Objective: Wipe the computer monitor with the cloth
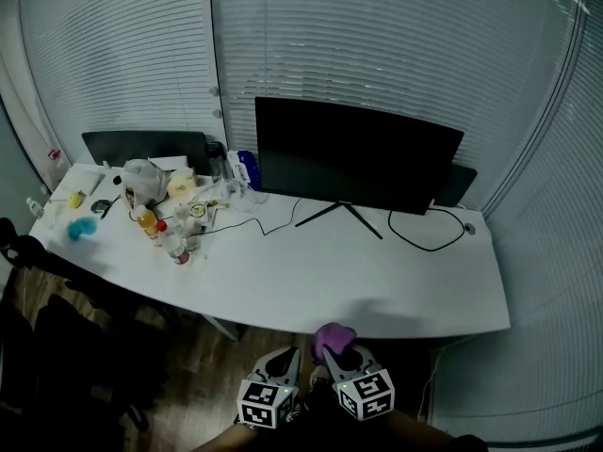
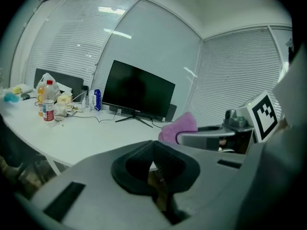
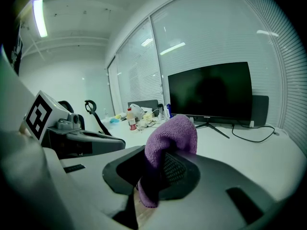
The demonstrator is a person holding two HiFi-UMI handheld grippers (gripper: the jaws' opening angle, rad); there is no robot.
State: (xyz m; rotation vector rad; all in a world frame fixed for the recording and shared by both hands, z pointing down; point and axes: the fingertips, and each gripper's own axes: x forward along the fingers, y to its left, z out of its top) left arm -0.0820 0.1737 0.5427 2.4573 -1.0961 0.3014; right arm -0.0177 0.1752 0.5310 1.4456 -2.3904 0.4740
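**Two grippers low before the desk (image 1: 311, 271), cloth (image 1: 332, 335) in the right one**

Both are held close together at the bottom of the head view, just short of the desk's near edge and pointing toward it, marker cubes facing up.

The left gripper (image 1: 285, 361) is level and carries nothing. In its own view the dark pads (image 2: 169, 163) seem pressed together, though the blur there makes the seam hard to trace.

Just beside it, the right gripper (image 1: 341, 351) pinches a purple cloth. The jaws are closed on its lower folds, and the rest bunches up above the pads in a rounded hump.

Across the desk, bottles (image 1: 160, 234) and a plastic bag (image 1: 143, 179) crowd the left end. The black monitor (image 1: 358, 153) stands upright toward the back on a splayed foot, well apart from both grippers. A dark cable (image 1: 424, 238) loops to its right.
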